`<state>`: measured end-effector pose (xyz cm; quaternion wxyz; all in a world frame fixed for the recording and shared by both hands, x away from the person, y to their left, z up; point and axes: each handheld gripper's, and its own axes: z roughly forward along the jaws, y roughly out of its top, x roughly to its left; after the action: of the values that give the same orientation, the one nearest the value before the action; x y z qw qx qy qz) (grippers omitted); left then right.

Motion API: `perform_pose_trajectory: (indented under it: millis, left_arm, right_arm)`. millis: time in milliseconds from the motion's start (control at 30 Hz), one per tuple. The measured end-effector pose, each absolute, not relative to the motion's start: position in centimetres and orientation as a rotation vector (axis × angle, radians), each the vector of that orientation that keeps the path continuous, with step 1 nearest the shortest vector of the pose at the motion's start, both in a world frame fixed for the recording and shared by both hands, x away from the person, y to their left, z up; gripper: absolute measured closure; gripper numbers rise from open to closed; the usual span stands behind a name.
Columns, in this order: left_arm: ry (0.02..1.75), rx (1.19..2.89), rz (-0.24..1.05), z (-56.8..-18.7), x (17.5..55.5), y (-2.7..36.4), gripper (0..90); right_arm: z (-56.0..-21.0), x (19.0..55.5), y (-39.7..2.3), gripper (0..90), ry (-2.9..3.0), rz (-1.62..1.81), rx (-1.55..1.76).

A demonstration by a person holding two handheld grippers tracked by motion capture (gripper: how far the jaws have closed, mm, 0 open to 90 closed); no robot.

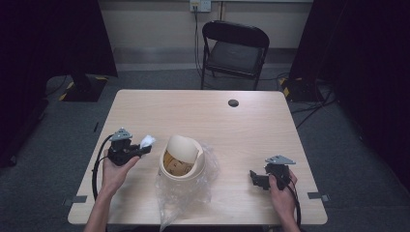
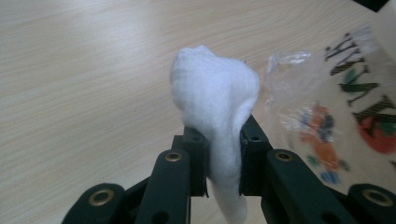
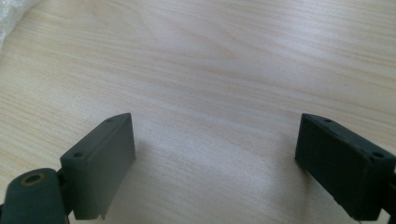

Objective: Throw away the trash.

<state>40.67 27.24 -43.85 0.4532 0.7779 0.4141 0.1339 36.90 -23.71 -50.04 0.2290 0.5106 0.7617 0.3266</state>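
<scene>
Left gripper (image 2: pixel 223 163) pinches a white wad (image 2: pixel 215 102) at nine o'clock of the cup (image 1: pixel 183 157), seemingly for stuffing; right gripper (image 3: pixel 215 158), jaws spread, idles at three o'clock.

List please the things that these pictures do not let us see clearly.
- Inside of the beige round bin with swing lid: high view, the raised lid hides it.
- Black printed letters on the clear plastic bag: left gripper view, cut by the right edge.
- Lower end of the white cotton wad: hidden between the left tongs.
- Small dark round spot on the light wooden table: too small.
</scene>
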Motion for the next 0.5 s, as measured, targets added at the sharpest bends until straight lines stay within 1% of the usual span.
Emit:
perform_pose_trajectory:
  millis: [500]
  left_arm:
    - [0.926,1.918,0.326,-40.6,37.6,26.9,77.6]
  right_arm:
    - [-50.0,36.9,-23.7,11.1,2.097,0.899,1.405]
